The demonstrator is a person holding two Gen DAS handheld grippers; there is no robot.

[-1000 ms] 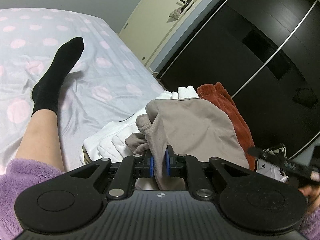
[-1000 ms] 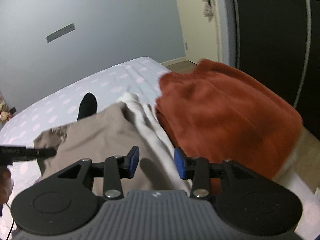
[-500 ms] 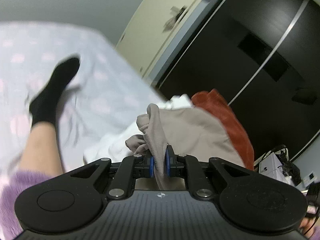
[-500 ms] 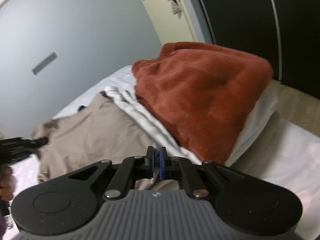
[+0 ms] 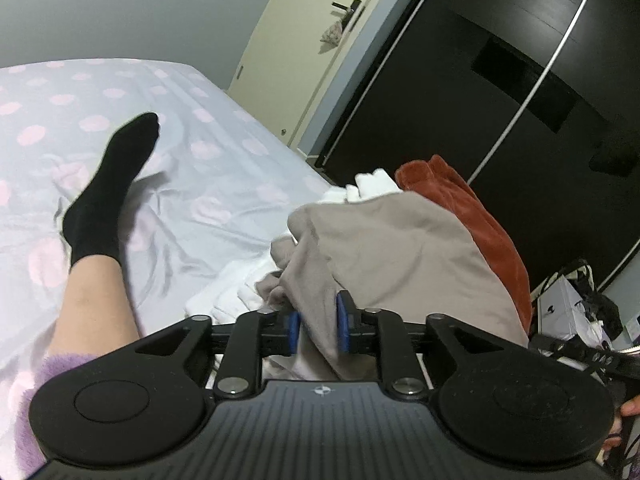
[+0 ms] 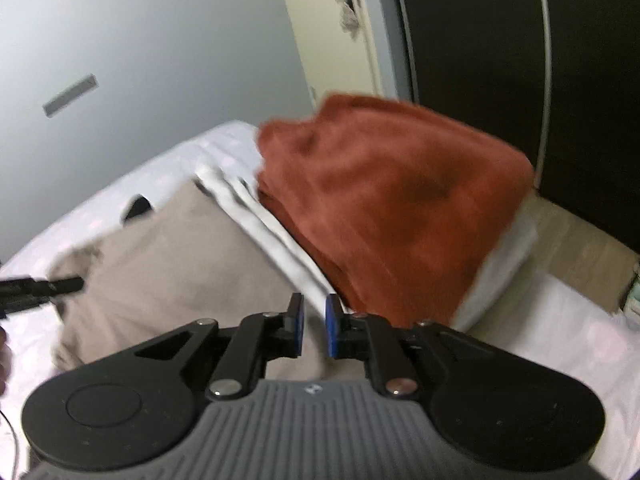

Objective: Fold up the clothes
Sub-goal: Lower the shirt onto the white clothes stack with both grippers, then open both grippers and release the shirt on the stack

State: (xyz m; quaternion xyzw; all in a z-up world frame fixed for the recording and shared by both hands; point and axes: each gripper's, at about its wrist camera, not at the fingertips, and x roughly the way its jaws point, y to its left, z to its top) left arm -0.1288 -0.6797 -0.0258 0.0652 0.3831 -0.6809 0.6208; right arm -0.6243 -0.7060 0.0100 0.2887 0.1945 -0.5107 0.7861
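i have the left gripper [image 5: 317, 327] pinching the beige garment [image 5: 392, 248], unfolded. my right gripper [image 6: 313, 326] is slightly parted, gripping nothing (white [image 6: 272, 232] and rust [image 6: 384, 208] clothes wait).

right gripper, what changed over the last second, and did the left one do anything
The right gripper was wide open over the clothes a second ago, snapped fully shut half a second ago, and now its jaws stand slightly apart with nothing visibly between them. The left gripper stayed clamped on the beige garment throughout. The rust-red fleece and white clothes stayed in the pile.
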